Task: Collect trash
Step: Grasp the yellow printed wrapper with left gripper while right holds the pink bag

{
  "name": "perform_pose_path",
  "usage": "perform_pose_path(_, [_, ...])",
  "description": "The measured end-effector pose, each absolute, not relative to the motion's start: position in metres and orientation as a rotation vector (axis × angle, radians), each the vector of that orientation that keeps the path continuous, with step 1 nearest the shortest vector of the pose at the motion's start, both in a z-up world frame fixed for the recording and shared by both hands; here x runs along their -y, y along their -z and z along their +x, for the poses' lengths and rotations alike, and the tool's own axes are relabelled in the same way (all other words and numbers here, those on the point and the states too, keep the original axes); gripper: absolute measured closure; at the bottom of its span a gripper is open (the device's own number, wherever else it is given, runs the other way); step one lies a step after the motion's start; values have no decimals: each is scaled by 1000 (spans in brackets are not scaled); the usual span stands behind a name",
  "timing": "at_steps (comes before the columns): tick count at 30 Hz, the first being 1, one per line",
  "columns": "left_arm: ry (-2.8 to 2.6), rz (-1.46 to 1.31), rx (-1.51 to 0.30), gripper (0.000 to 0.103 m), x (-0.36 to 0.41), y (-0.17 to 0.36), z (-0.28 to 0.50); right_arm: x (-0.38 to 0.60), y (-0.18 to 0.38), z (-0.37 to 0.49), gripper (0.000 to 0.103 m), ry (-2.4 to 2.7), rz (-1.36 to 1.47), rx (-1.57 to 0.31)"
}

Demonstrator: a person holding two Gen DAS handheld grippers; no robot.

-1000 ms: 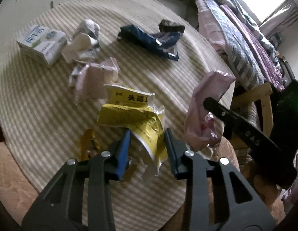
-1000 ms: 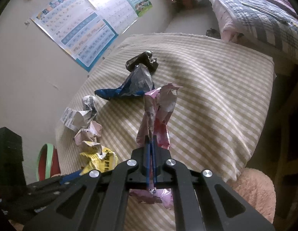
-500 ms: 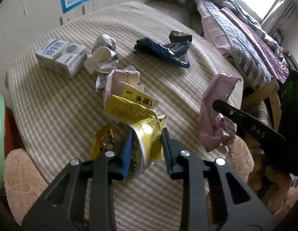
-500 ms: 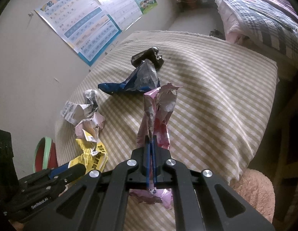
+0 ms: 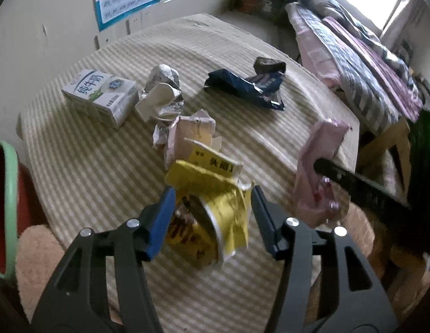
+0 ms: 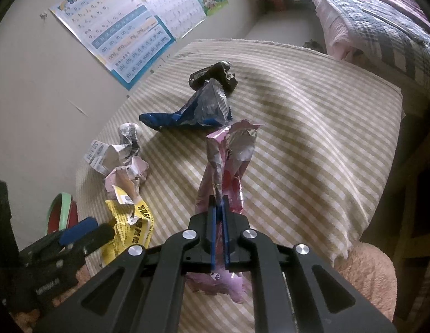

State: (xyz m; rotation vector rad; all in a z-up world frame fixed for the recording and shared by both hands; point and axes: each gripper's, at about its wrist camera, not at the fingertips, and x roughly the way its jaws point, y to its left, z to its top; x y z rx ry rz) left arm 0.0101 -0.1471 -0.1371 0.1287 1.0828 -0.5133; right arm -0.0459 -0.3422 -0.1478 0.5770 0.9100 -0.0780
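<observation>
My left gripper (image 5: pixel 212 194) is open, its blue-padded jaws standing either side of a crumpled yellow wrapper (image 5: pixel 212 194) near the table's front edge; whether the pads touch it is unclear. My right gripper (image 6: pixel 219 205) is shut on a pink wrapper (image 6: pixel 229 155) and holds it above the striped tablecloth (image 6: pixel 312 138); the pink wrapper also shows in the left wrist view (image 5: pixel 317 166). Other trash lies on the table: a blue snack bag (image 5: pixel 251 88), a dark wrapper (image 5: pixel 267 62), crumpled white paper (image 5: pixel 162 97), a pink crumpled carton (image 5: pixel 187 136) and a milk carton (image 5: pixel 101 94).
A green-rimmed red bin (image 5: pixel 4 208) stands at the left below the table. A bed with plaid bedding (image 5: pixel 353 55) lies to the right. A wooden chair (image 5: pixel 389 144) is beside the table. Posters (image 6: pixel 123 36) hang on the wall. Pink fuzzy cushions (image 6: pixel 364 272) sit by the table's edge.
My left gripper has pulled back and up with the yellow wrapper between its jaws, then the jaws have widened. The right gripper has stayed still, holding the pink wrapper.
</observation>
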Motion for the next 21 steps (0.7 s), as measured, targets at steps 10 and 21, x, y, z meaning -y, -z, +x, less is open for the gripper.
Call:
perform_pose_path(10, [492, 78, -1170, 49, 153, 158, 27, 344, 153, -44, 63, 91, 589, -936])
perform_pose_path(21, [523, 37, -1133, 70, 143, 143, 17, 343, 148, -45, 82, 49, 615, -928])
